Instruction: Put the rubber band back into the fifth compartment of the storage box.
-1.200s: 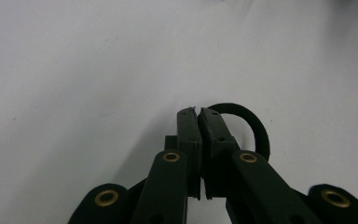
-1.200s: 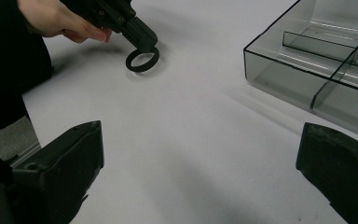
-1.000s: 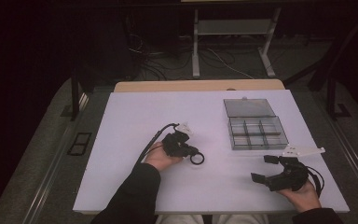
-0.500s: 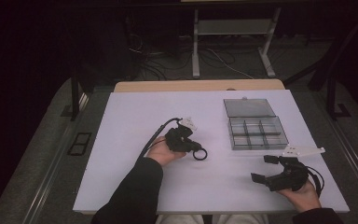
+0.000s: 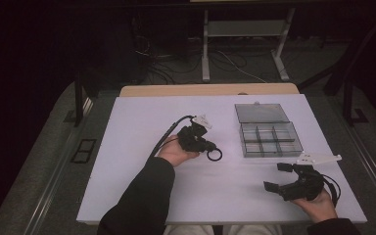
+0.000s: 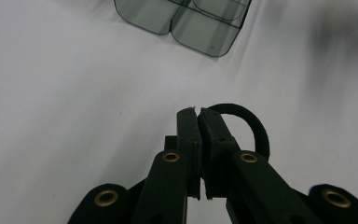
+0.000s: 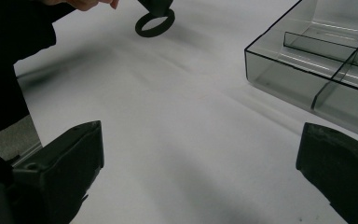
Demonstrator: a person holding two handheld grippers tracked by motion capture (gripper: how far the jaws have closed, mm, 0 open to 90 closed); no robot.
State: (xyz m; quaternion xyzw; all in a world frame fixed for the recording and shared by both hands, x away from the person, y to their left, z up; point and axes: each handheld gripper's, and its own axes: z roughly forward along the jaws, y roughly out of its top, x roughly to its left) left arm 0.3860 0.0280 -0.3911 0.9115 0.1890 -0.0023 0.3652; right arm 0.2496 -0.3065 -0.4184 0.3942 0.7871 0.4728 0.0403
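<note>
— Near mid-table, what does the left gripper (image 5: 209, 149) hold?
— Clamped on a black ring (image 5: 214, 155), left of the clear compartment box (image 5: 269, 139).
— Anything between?
— Bare white table (image 5: 142, 127). Right gripper (image 5: 280, 178) gapes, well apart.

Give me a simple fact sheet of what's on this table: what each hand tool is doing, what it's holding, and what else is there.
Left gripper: jaws shut on a black ring, pinching its rim
Ring's position: between the person's left hand and the box, not in it
Right gripper: jaws wide open, nothing between them
Compartment box: clear grey plastic, lid open, lying flat behind it
Table: white top
</note>
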